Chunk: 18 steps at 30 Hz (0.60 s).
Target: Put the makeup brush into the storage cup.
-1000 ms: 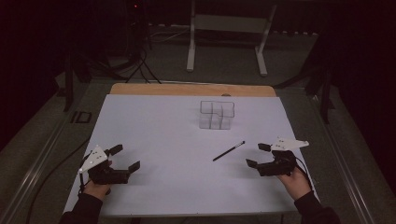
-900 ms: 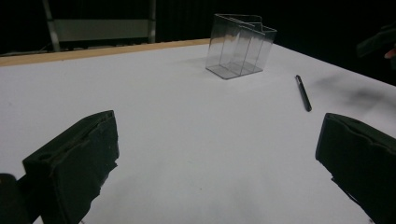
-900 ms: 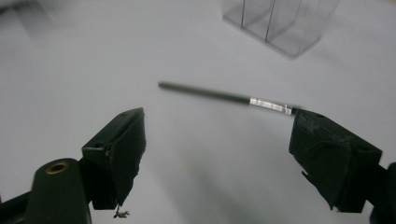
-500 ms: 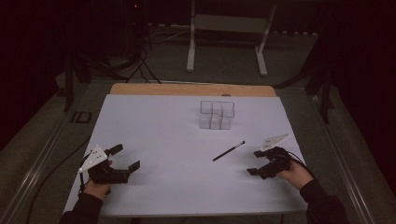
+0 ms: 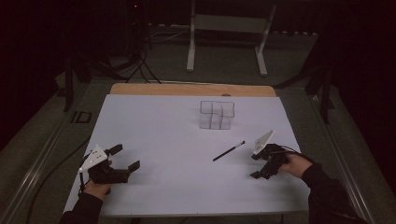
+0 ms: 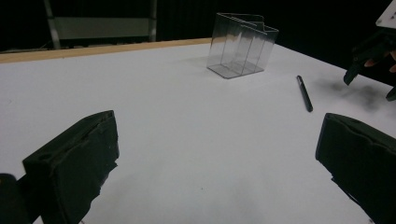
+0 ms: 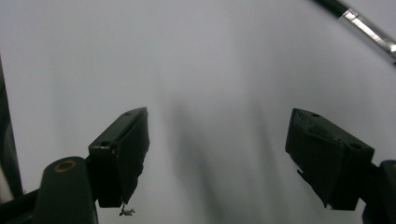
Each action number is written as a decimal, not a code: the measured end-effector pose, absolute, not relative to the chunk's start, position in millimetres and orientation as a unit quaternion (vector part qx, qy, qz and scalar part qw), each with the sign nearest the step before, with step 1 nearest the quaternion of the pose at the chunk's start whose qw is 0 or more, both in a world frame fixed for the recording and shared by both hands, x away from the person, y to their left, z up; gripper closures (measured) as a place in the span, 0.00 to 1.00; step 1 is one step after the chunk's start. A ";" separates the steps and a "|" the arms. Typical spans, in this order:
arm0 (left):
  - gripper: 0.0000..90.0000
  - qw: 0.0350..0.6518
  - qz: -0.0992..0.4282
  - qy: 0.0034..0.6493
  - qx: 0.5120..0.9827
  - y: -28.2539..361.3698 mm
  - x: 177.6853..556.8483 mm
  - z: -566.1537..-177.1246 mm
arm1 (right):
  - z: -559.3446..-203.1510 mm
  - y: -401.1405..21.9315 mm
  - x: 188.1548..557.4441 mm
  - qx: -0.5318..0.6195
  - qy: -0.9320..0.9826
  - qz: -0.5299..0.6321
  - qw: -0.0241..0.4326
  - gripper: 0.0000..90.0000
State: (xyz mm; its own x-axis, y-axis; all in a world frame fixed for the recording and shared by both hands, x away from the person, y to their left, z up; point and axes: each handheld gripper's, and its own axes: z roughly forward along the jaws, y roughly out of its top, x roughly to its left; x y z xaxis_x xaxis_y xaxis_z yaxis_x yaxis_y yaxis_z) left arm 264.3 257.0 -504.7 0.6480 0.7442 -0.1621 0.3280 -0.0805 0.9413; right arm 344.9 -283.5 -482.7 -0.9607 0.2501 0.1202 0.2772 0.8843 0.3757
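Observation:
A black pen (image 5: 229, 151) with a silver end lies on the white sheet (image 5: 177, 140), right of centre. It also lies far right in the left gripper view (image 6: 304, 93) and at the top right corner of the right gripper view (image 7: 369, 25). My right gripper (image 5: 254, 166) hovers just right of the pen, tilted down at the sheet. It is open, its jaws have just been closing a little, and nothing is between them (image 7: 217, 135). My left gripper (image 5: 126, 157) rests open and empty at the near left (image 6: 217, 140).
A clear plastic organiser (image 5: 216, 114) with several compartments stands upright behind the pen, toward the far middle of the sheet (image 6: 240, 44). A wooden table edge (image 5: 187, 88) runs along the back. Metal stand legs (image 5: 226, 42) sit on the floor beyond.
My right gripper has sunk toward the sheet and tipped its jaws downward, beside the pen. The left gripper has stayed put.

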 end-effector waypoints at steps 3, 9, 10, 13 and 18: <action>0.01 0.564 0.184 0.377 0.711 257.0 264.5 -504.9 | -482.4 -280.4 347.8 -0.122 -0.975 -0.180 0.041 0.24; 0.01 0.563 0.184 0.377 0.712 256.8 264.0 -504.8 | -483.5 -274.1 356.8 -0.068 -0.988 -0.121 0.062 0.24; 0.01 0.563 0.184 0.376 0.712 256.8 263.9 -504.7 | -484.2 -273.6 358.0 -0.059 -0.990 -0.113 0.065 0.24; 0.01 0.563 0.185 0.377 0.712 257.2 263.7 -504.8 | -485.1 -271.8 361.4 -0.029 -0.992 -0.100 0.064 0.23; 0.01 0.562 0.184 0.378 0.712 257.4 263.0 -505.0 | -484.8 -268.2 368.2 -0.014 -0.995 -0.076 0.066 0.23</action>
State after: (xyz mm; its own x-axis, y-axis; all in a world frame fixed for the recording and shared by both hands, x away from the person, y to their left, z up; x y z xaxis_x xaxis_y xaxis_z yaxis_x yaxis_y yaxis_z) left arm 263.0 257.4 -505.0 0.6468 0.7453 -0.1619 0.3303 -0.0823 0.9403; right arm 368.2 -268.2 -484.8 -0.9908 0.0182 0.1343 0.0384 0.9880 0.1495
